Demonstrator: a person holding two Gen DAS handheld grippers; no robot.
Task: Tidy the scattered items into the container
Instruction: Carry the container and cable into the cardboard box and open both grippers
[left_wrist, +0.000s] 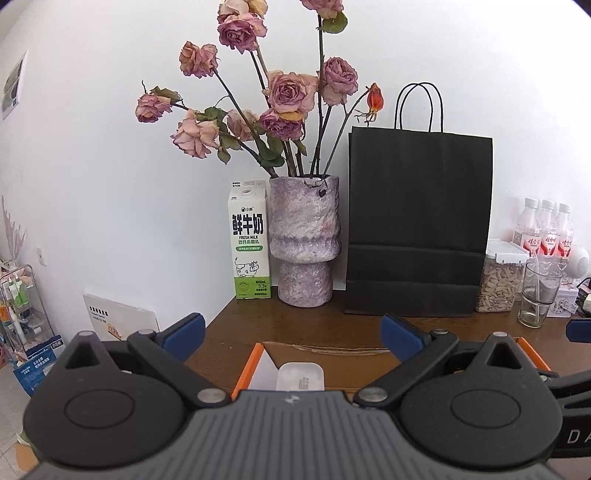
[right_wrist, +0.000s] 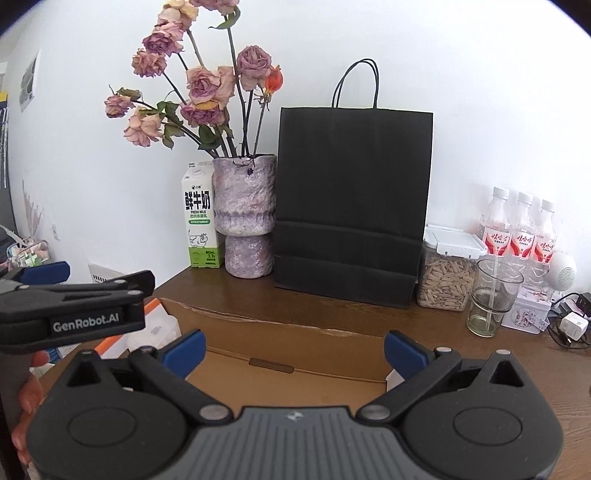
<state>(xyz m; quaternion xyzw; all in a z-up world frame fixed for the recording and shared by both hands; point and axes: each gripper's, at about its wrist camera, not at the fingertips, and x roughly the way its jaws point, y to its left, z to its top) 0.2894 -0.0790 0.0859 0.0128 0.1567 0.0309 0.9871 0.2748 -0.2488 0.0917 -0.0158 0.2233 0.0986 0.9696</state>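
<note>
Right now both grippers hover over the near edge of a brown wooden table (right_wrist: 258, 295), each with its blue-padded jaws spread wide and nothing between them. The left gripper (left_wrist: 291, 338) looks down at a cardboard box (left_wrist: 332, 365) with an orange-edged flap, and inside that box lies a small white packet (left_wrist: 300, 376) with a printed character on it, resting against a pale sheet. The right gripper (right_wrist: 294, 349) hangs above the same open box, whose brown inner wall shows a slot-shaped handle hole; a bit of something white peeks out at the box's right inner corner, too hidden to name. In the right wrist view the left gripper appears from the side at the left edge, held by a hand (right_wrist: 26, 402) whose fingers show below it. Along the back of the table, against a white wall, stand a milk carton (left_wrist: 248, 242), touching a mottled purple vase (left_wrist: 304, 240) of dried roses, then a black paper bag (left_wrist: 419, 225) with cord handles. To the right of the bag sit a clear jar of seeds (right_wrist: 447, 273) with a white lid, an empty drinking glass (right_wrist: 493, 299) just in front of it, and three water bottles (right_wrist: 521, 229) with pink labels.
</note>
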